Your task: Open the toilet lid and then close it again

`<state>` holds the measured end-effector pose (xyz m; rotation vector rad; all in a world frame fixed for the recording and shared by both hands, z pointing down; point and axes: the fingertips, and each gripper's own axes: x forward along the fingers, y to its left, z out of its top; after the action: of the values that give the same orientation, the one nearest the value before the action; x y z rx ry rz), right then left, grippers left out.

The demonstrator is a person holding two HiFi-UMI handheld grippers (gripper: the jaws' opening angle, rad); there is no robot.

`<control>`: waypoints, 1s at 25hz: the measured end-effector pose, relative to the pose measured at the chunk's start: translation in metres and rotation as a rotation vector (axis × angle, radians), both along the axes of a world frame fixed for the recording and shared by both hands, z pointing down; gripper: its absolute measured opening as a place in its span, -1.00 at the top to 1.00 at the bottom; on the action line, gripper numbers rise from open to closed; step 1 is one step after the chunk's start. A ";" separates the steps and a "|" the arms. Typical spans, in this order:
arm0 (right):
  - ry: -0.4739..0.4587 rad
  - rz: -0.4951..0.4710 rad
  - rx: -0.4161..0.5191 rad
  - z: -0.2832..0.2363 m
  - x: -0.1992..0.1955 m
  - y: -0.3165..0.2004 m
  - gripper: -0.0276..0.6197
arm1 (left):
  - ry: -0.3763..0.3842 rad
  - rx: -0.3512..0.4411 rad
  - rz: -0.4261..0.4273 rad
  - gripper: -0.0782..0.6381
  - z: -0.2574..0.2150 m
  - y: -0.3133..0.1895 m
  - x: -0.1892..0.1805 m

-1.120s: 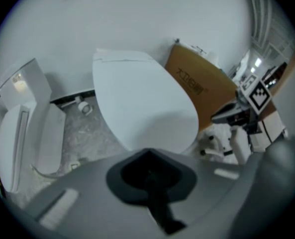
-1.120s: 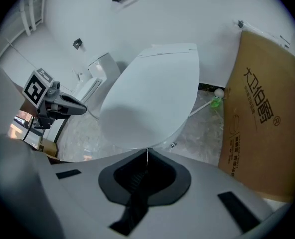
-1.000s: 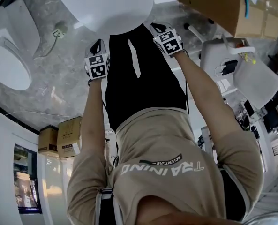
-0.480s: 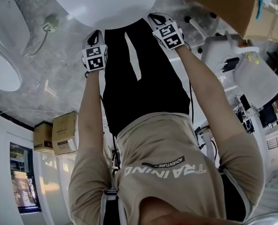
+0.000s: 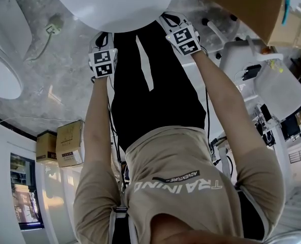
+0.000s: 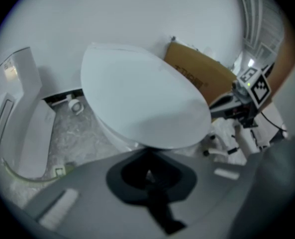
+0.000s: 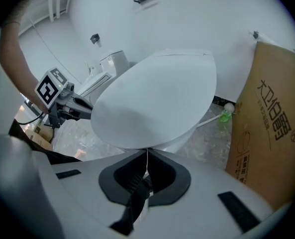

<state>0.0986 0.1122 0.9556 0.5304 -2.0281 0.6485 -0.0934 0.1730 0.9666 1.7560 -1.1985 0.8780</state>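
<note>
A grey marbled floor [image 5: 59, 93] is met by a plain white wall [image 7: 197, 19]. A large brown cardboard box [image 7: 269, 133] is stood near that wall. Two smaller cartons [image 5: 70, 142] are set on the floor, and daylight is admitted through a window [image 5: 24, 197].

Daylight floods the head view, bright and even. A window [image 5: 26, 197] low on the left glows warm, and the toilet lid [image 5: 114, 4] up top runs close to pure white. A soft sheen sits on the marble floor [image 5: 48, 93]. Nearest the lens, the shirt [image 5: 191, 207] goes soft along the bottom edge. The left gripper view is hazy, bluish and smeared throughout, with the left gripper [image 6: 148, 153] a grey out-of-focus mass. The right gripper view is crisper, and the print on the cardboard box [image 7: 266, 133] is readable. Both gripper views bulge outward and fall to black at the corners.
</note>
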 end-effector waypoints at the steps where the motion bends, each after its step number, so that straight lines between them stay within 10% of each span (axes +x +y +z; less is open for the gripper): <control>1: -0.001 -0.013 0.008 0.000 -0.001 0.000 0.87 | -0.005 0.004 0.010 0.77 0.000 0.000 0.000; 25: -0.019 -0.227 0.087 -0.042 -0.002 -0.002 0.87 | 0.012 0.039 0.165 0.77 -0.045 0.000 0.002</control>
<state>0.0966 0.1106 0.9131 0.3386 -2.1027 0.4319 -0.0914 0.1733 0.9212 1.9101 -1.0810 0.9443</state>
